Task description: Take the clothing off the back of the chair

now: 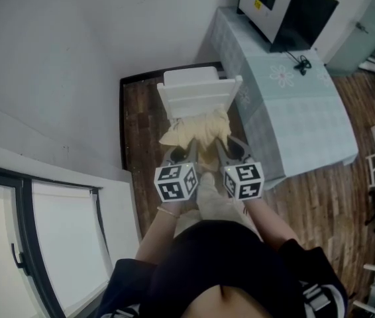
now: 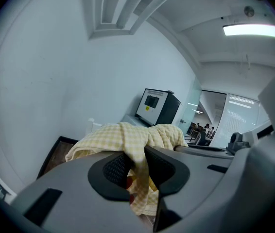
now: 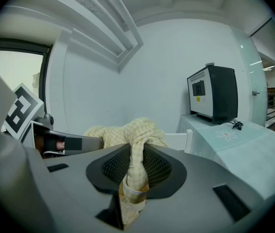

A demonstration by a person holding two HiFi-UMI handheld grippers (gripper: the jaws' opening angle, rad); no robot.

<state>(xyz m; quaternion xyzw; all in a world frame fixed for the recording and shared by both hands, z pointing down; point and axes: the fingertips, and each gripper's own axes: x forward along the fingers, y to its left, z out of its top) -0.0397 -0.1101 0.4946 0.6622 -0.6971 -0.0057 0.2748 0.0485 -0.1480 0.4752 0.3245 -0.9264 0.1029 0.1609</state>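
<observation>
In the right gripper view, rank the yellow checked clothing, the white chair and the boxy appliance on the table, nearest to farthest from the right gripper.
1. yellow checked clothing: pinched in the right gripper.
2. white chair: just behind the clothing.
3. boxy appliance: farthest, right, on the table.

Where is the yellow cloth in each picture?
Head view: middle, cloth just below the white chair.
Left gripper view: low middle, pinched in the jaws.
Right gripper view: low middle, pinched in the jaws.
Shared landmark: the black box, up and right of the cloth in every view.
</observation>
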